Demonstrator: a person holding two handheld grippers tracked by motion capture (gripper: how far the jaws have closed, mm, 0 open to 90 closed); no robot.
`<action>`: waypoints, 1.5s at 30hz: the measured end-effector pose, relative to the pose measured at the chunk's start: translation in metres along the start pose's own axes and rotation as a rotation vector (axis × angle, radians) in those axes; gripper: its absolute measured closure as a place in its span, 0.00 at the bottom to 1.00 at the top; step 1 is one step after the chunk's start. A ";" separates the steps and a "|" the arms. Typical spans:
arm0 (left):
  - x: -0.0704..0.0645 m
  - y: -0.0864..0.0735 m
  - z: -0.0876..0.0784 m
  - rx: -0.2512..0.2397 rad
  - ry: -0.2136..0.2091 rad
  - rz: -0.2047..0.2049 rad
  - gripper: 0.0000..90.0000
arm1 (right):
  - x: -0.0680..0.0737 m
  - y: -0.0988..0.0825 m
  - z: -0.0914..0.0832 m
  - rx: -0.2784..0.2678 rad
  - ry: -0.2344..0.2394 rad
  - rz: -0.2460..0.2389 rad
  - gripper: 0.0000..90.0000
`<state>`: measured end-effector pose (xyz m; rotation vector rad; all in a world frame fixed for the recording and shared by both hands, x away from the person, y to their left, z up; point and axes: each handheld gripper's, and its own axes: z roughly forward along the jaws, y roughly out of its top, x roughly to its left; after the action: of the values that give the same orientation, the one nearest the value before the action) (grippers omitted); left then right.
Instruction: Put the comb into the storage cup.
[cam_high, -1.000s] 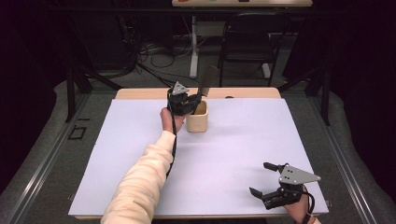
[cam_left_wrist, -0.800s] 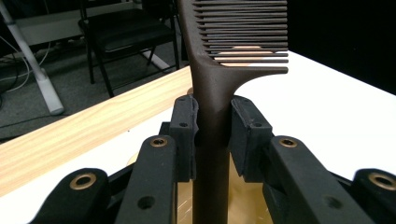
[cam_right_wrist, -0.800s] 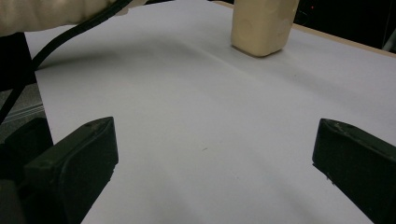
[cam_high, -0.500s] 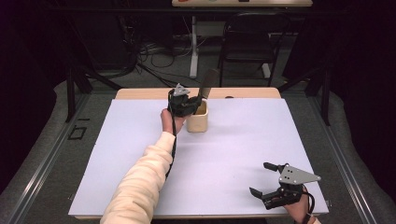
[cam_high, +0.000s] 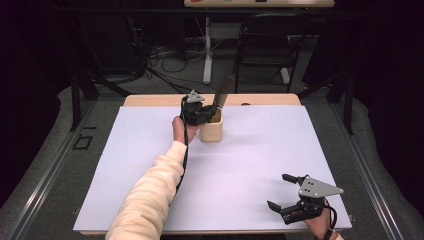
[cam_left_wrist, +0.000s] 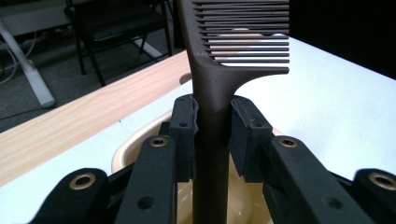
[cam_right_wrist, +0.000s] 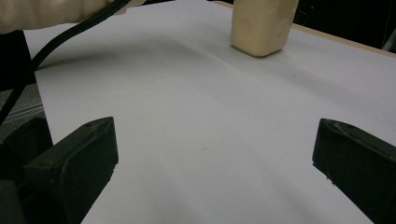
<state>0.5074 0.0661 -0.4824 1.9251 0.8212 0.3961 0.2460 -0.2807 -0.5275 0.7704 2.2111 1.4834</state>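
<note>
No readable text, labels, brands or numbers in any view. The comb (cam_left_wrist: 219, 93), the cream cup (cam_high: 211, 131) and the white sheet on the bench (cam_high: 250, 165) are all blank. The grey plate on the right tongs (cam_high: 320, 187) shows plain holes, no marking. The coloured spots on the far table edge (cam_high: 260, 2) at the top of the high view are too small and cropped to read.

White sheet (cam_high: 250, 165) open all round, cream cup (cam_high: 212, 131) with upright comb (cam_high: 223, 92) near far edge
</note>
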 end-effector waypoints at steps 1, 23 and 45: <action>0.000 0.000 0.000 0.011 -0.006 0.002 0.80 | 0.000 0.000 0.000 -0.002 0.000 0.001 0.00; -0.012 0.010 -0.036 -0.010 -0.025 0.025 0.26 | 0.001 0.001 -0.001 -0.001 -0.004 -0.012 0.00; -0.018 0.002 -0.078 0.099 -0.056 0.092 0.00 | 0.002 0.001 0.001 0.009 0.002 -0.003 0.00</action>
<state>0.4494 0.1047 -0.4423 2.0622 0.7300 0.3607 0.2453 -0.2790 -0.5273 0.7692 2.2209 1.4742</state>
